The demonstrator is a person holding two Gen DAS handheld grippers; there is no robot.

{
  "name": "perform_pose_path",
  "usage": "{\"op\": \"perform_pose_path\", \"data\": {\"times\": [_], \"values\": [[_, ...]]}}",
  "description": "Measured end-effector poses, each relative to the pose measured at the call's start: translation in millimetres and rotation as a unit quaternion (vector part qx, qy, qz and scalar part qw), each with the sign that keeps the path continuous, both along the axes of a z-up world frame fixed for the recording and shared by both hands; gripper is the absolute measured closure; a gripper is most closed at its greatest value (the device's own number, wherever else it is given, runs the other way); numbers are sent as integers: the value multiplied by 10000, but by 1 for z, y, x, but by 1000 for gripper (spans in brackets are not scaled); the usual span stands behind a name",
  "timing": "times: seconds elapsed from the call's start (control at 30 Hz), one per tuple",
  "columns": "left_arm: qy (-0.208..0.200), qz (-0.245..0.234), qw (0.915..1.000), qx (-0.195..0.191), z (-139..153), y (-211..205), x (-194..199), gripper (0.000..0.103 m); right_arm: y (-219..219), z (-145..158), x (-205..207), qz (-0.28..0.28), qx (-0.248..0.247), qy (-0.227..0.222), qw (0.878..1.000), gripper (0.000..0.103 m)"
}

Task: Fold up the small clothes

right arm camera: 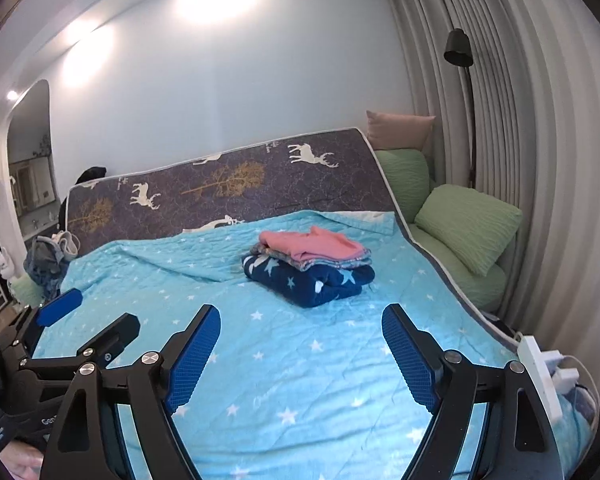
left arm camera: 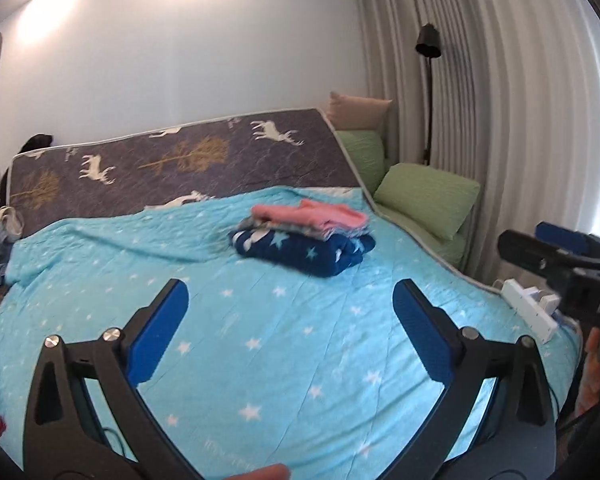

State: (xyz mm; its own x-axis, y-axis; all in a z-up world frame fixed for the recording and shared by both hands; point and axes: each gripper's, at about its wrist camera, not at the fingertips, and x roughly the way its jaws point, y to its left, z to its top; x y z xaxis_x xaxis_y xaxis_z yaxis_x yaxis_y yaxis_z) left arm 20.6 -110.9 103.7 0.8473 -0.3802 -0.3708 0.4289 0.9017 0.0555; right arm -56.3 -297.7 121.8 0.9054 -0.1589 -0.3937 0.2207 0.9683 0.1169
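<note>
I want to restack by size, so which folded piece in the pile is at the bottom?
The navy star-print piece. It lies on the blue quilt, bulkier than the grey layers and the pink piece on top.

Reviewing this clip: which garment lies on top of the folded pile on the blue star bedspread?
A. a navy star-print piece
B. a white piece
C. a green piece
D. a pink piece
D: the pink garment lies topmost on the folded stack, above the navy star-print piece at the bottom.
</note>
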Motion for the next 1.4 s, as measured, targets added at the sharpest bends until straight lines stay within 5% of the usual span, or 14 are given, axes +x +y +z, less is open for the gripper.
{"op": "perform_pose_path", "data": {"times": [0.57,1.4], "values": [[244,171,9995,125,-7,0,-30,1,6,-13,-38,-166,108,43,9998,18],[354,222,9990,155,-8,-3,-30,1,3,-20,-36,-157,85,93,9998,17]]}}
